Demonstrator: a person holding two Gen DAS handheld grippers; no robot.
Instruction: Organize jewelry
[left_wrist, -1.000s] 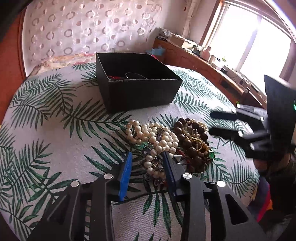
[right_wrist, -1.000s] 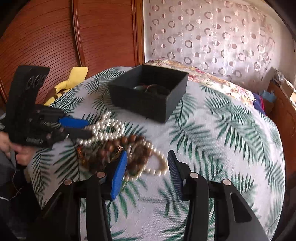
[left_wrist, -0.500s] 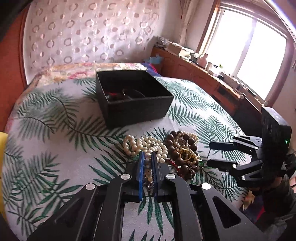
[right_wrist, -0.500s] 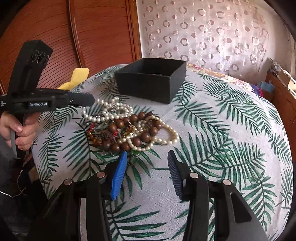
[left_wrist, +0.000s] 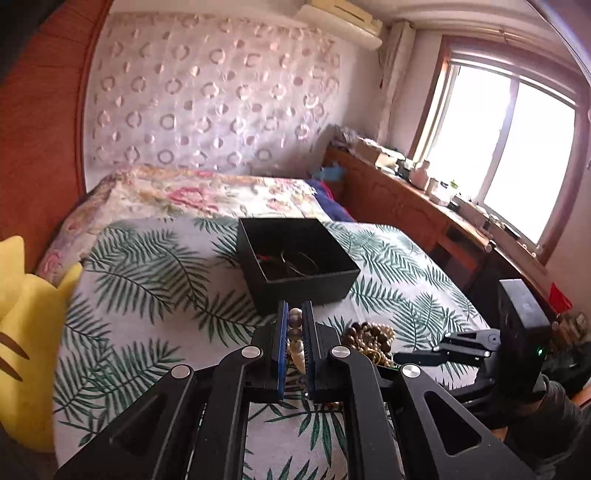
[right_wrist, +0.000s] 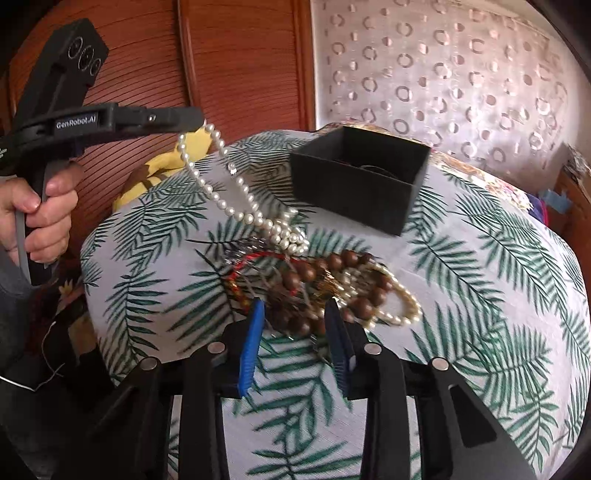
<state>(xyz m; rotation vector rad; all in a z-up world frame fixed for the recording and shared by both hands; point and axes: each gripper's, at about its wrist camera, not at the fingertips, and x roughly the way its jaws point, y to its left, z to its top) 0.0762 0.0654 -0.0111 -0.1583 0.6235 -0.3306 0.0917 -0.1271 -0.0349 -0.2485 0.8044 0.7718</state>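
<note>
The left gripper (left_wrist: 295, 325) pinches a white pearl necklace (right_wrist: 225, 184), lifted above the bead heap (right_wrist: 325, 284); the right gripper (right_wrist: 295, 325) hangs open near it, left of the black square box (right_wrist: 354, 181).

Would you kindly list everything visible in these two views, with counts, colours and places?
pearl necklace: one, white, hanging from the left gripper, lower end still on the pile
bead pile: one tangle, brown beads, pearls, red and gold bits, on the cloth before the box
box: one, black, open, strands inside, on the cloth
cloth: one, white with green fronds
plush: one, yellow, beside the cloth
left gripper: shut on the pearl necklace
right gripper: open, over the bead pile
</note>
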